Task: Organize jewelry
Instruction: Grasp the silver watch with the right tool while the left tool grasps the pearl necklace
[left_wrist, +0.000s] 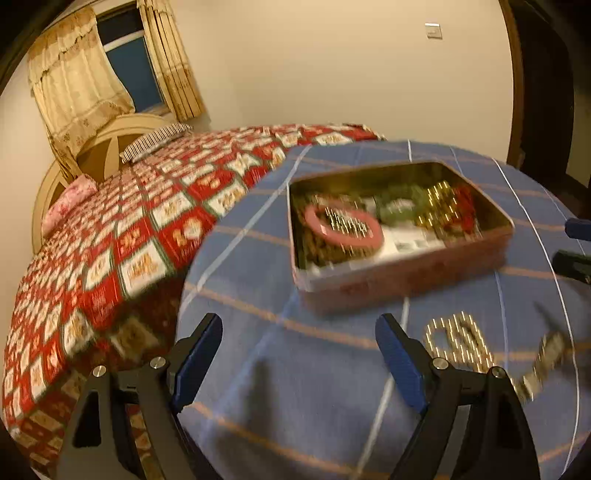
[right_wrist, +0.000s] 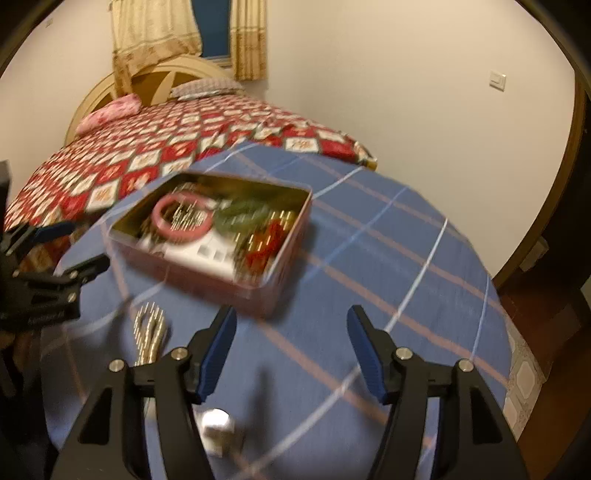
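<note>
An open red tin (left_wrist: 399, 280) (right_wrist: 207, 273) sits on a round table with a blue plaid cloth (left_wrist: 295, 369) (right_wrist: 369, 258). It holds a pink bangle (left_wrist: 343, 238) (right_wrist: 183, 214), green beads (left_wrist: 399, 206) (right_wrist: 240, 214), gold chains and red pieces. A gold chain (left_wrist: 458, 339) (right_wrist: 149, 332) lies on the cloth in front of the tin. A silver piece (right_wrist: 218, 428) lies near my right gripper. My left gripper (left_wrist: 299, 354) and right gripper (right_wrist: 291, 350) are both open and empty above the cloth, short of the tin. Both views are motion-blurred.
A bed with a red and white quilt (left_wrist: 129, 240) (right_wrist: 166, 147) stands behind the table, with pillows and a curtained window beyond. The right gripper shows at the left view's right edge (left_wrist: 572, 258); the left gripper shows at the right view's left edge (right_wrist: 55, 273).
</note>
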